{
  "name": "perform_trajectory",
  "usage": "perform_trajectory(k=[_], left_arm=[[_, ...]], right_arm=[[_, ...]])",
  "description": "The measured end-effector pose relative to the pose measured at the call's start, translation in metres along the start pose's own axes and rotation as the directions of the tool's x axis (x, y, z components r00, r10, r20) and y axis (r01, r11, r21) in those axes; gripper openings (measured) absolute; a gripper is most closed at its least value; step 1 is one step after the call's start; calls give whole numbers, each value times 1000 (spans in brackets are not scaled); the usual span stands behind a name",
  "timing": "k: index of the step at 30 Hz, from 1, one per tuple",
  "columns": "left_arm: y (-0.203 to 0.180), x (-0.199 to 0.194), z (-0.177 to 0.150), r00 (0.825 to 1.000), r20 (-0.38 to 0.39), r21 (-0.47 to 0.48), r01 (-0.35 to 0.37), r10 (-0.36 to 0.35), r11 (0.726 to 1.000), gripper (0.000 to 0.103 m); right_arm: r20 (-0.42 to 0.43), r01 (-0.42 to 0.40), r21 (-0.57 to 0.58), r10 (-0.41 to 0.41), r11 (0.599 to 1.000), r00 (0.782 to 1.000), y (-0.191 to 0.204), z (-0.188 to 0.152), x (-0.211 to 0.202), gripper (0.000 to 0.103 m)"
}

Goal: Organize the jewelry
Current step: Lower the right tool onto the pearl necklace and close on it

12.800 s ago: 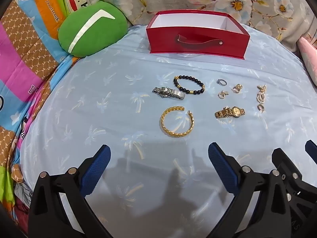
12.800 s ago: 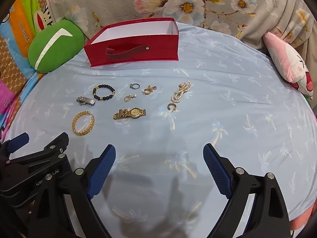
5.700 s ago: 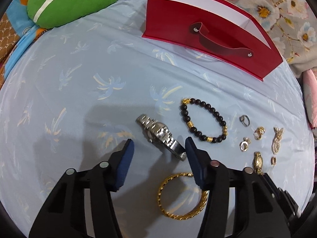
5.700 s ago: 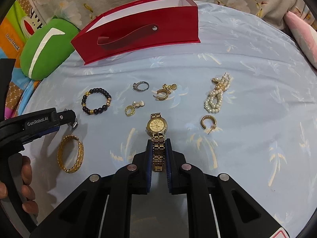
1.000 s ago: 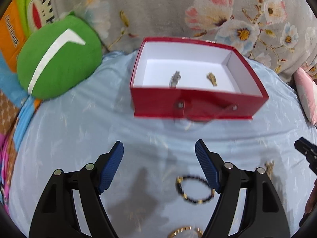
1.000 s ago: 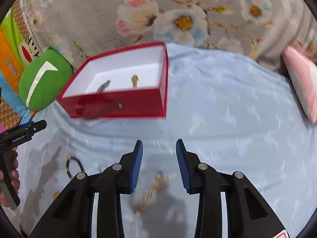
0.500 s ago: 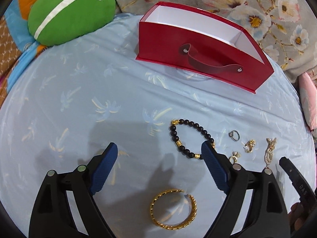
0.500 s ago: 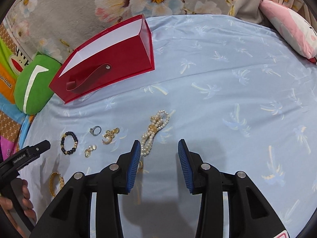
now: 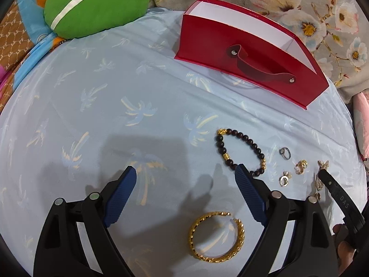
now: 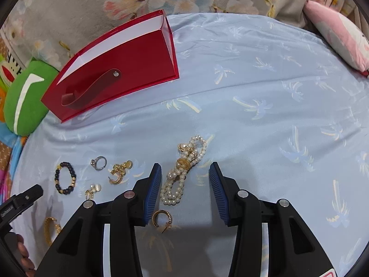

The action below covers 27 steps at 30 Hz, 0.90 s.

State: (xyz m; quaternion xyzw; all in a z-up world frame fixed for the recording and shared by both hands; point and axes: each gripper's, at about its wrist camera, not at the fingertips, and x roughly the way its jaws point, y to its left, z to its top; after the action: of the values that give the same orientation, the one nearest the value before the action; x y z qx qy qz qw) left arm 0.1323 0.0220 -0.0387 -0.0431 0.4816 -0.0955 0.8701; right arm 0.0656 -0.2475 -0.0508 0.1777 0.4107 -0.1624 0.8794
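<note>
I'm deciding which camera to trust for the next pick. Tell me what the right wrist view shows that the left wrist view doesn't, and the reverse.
Only the right wrist view shows the pearl strand whole, lying between the opening, empty fingers of the right gripper, and the gold hoop earring clearly.

Only the left wrist view shows the gold bangle whole, below the wide-open left gripper; the right view catches just its edge.

Both show the red box, its inside hidden, the dark bead bracelet, the silver ring, the small gold earrings and the green cushion.
</note>
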Motion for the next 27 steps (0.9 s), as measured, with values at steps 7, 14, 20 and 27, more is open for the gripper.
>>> perform_trajectory(k=[7,14,20,27], left_arm=[[-3,-17,-19,1000,4,30,18,-18,999,89],[-18,-27,-48,1000,-4,107,27,-27,994,95],[-26,-18,-60,1000,-7,160,3,-2,987,94],[-34,-14,-70,999,13,224,-41,39,974,84]], right_arm=[[1,15,-28,-15,999,1000,1,-3,0,16],[4,11,-23,-11,1000,1000,-2,-8,-5,15],[3,5,-22,-5,1000,1000,-2,-13,-9,15],[2,-7,-23,7,1000,1000,-4,-17,-14,15]])
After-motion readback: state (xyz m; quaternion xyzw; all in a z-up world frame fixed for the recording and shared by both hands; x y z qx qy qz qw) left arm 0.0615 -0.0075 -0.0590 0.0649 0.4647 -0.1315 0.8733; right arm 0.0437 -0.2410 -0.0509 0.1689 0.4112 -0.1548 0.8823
